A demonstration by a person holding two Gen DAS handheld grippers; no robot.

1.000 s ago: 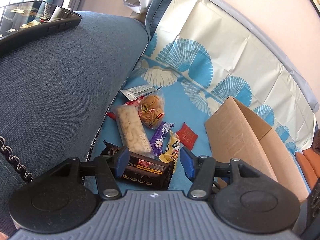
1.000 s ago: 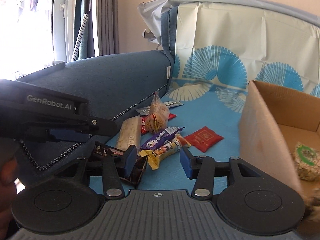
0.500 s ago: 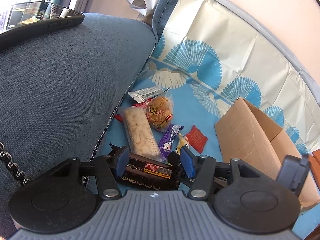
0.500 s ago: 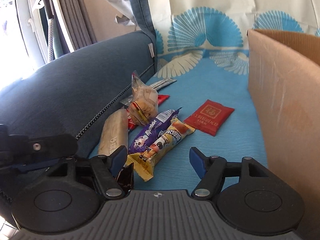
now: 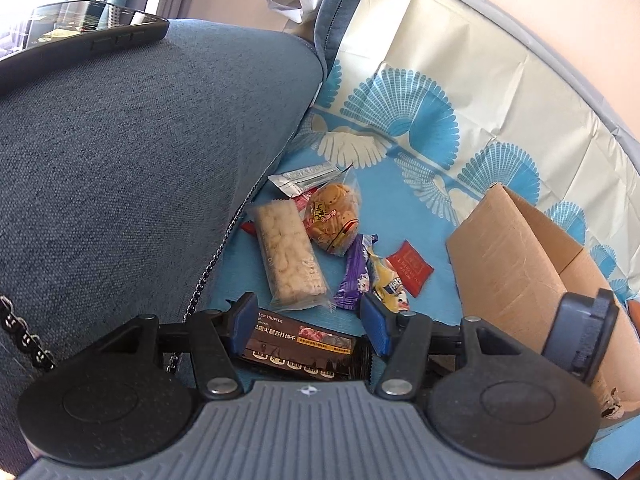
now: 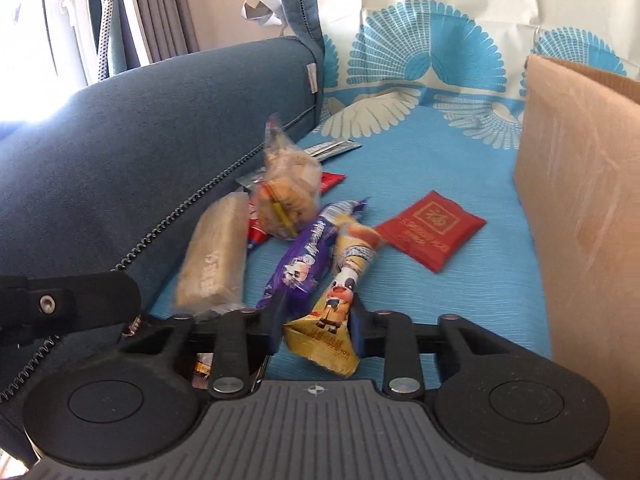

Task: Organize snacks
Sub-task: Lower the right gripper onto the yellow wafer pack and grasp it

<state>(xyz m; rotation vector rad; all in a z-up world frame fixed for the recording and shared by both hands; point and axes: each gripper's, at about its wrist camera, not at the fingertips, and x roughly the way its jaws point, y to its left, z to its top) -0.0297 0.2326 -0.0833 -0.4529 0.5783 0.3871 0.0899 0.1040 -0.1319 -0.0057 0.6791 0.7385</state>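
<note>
blue cloth (image 6: 460,280) bears cardboard box (image 5: 516,264) (contents unseen).

A home living room, by the look of it: a blue fabric sofa (image 5: 120,184) with a cushioned armrest, its seat draped in a blue and cream fan-patterned cover (image 5: 440,92). Curtains (image 6: 160,8) hang at a bright window (image 6: 24,20) behind, a phone (image 5: 80,36) lies on the armrest, and the wall (image 5: 540,8) is plain cream.
</note>
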